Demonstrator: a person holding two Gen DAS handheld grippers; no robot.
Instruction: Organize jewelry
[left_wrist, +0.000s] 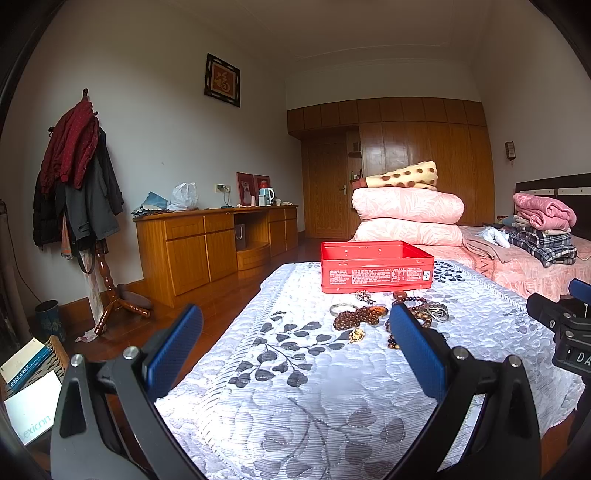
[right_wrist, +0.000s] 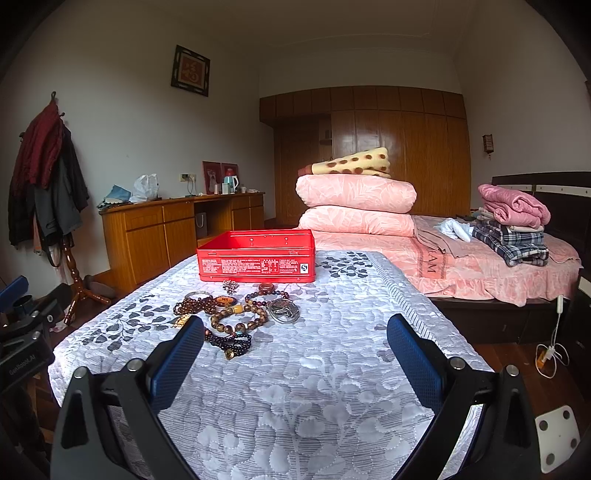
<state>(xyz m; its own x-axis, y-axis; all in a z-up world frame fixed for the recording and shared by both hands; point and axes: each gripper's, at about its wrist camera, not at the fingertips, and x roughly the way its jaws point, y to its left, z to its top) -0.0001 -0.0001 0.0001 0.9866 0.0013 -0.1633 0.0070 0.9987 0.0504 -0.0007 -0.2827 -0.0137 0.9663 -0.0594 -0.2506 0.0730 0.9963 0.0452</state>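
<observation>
An open red tin box (left_wrist: 376, 267) (right_wrist: 257, 257) stands on a white quilted cover with grey leaf print (left_wrist: 303, 391) (right_wrist: 314, 387). In front of the box lies a cluster of jewelry: brown bead bracelets (left_wrist: 356, 317) (right_wrist: 236, 319), a dark bead strand (right_wrist: 231, 341), a thin silver bangle (left_wrist: 343, 307) (right_wrist: 197, 294), a silver ring-shaped piece (left_wrist: 437, 311) (right_wrist: 283, 311) and a small gold charm (left_wrist: 357, 335). My left gripper (left_wrist: 295, 332) is open and empty, short of the jewelry. My right gripper (right_wrist: 295, 341) is open and empty, just right of the dark strand.
A bed (right_wrist: 480, 266) with pink bedding, stacked pink quilts (right_wrist: 356, 206) and folded clothes (right_wrist: 513, 229) lies to the right. A wooden sideboard (left_wrist: 218, 243) and a coat stand (left_wrist: 81, 184) line the left wall. Books (left_wrist: 29, 384) lie on the floor at left.
</observation>
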